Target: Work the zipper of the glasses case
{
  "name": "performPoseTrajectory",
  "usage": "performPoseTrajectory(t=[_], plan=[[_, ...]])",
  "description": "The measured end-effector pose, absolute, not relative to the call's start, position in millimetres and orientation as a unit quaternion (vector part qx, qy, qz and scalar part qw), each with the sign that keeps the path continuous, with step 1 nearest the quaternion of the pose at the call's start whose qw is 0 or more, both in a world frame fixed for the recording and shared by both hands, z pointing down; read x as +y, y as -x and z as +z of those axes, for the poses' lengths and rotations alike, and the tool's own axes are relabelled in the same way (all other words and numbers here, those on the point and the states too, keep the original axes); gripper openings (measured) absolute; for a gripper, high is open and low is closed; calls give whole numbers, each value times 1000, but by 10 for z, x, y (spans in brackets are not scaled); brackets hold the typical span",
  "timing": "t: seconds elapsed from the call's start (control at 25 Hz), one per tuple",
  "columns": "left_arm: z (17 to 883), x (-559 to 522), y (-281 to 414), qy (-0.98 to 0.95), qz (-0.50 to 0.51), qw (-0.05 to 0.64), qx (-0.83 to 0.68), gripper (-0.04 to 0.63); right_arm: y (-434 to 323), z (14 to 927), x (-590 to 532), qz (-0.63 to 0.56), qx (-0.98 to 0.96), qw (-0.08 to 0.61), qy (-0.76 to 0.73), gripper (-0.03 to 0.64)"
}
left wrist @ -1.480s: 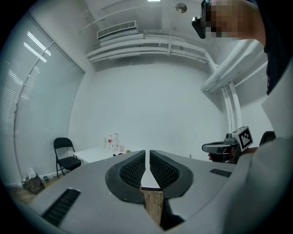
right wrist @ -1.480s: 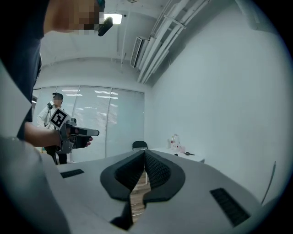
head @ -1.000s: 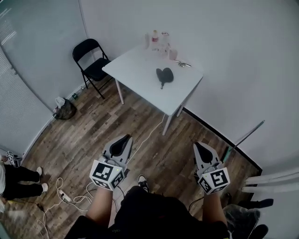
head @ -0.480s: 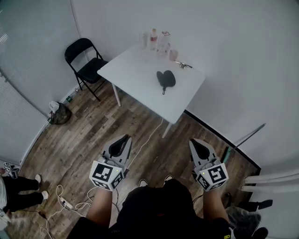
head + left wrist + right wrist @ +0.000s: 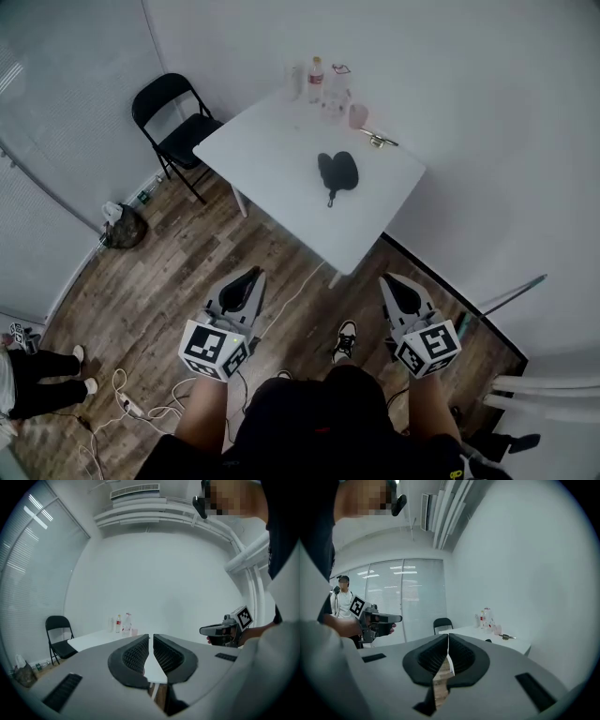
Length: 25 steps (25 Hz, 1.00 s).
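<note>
Two claws were held low in front of the person, side by side above the wooden floor [image 5: 169, 272], and both were well apart from the white tabletop [image 5: 267, 150]. The left claw [image 5: 151, 635] had its jaws pressed together, so only a thin line showed between the ribbed pads, and it held nothing. The right claw [image 5: 448, 634] was closed in the same way and was also empty.

The glasses case [image 5: 337, 171], dark and rounded, lay flat near the middle of the tabletop, with a short tail pointing toward the near edge. From this far I could not tell whether its zipper was open. Neither claw touched it.

At the far edge of the tabletop, close to the wall, stood a few bottles [image 5: 316, 80], and a small metal object [image 5: 382, 141] lay near them. A black folding chair [image 5: 173, 117] stood at the left end of the tabletop. A white cable [image 5: 295, 274] ran over the floor.
</note>
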<state>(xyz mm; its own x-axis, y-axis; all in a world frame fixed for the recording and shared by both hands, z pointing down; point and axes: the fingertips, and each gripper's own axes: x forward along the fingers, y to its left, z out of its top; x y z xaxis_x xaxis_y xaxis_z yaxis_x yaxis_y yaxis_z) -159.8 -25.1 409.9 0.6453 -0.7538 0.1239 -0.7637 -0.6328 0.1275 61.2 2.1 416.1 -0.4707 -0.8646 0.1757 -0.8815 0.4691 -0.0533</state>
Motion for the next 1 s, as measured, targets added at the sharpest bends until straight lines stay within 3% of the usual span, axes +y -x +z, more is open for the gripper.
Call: performPoseTrajectory(t=[0.68,1.0], plan=[[4070,-1681,145,-862,28,115,-493,48,-2215,4324,-1623,91,-884,61,-454,21],[4226,-2047,52,-857,43,135,-495,48,-2282,4522,-2108,113,-880,63,-458,23]])
